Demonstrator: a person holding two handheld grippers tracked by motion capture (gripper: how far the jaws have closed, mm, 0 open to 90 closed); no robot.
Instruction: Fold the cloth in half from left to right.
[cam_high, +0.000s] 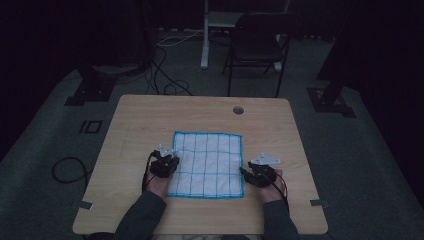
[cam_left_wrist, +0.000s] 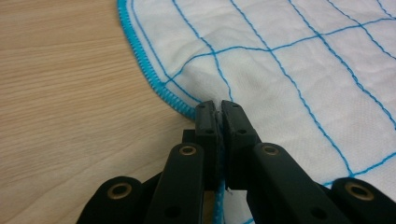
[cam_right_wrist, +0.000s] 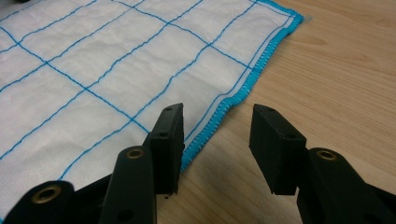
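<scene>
A white cloth (cam_high: 207, 165) with a blue grid and blue stitched hem lies flat on the wooden table (cam_high: 150, 115). My left gripper (cam_high: 167, 162) sits at the cloth's left edge. In the left gripper view its jaws (cam_left_wrist: 218, 108) are pressed together, pinching the hem of the cloth (cam_left_wrist: 289, 70), which puckers slightly at the grip. My right gripper (cam_high: 250, 175) rests at the cloth's right edge, near the front corner. In the right gripper view its jaws (cam_right_wrist: 217, 116) stand apart over the hem of the cloth (cam_right_wrist: 93, 70); one fingertip (cam_right_wrist: 170, 123) is above the fabric, the other above bare wood.
A round cable hole (cam_high: 238, 110) sits near the table's far edge. Beyond the table stand a dark folding chair (cam_high: 255, 45) and a white post (cam_high: 205, 35), with cables (cam_high: 165, 80) trailing over the grey floor. The person's sleeves (cam_high: 142, 215) come in from the table's front edge.
</scene>
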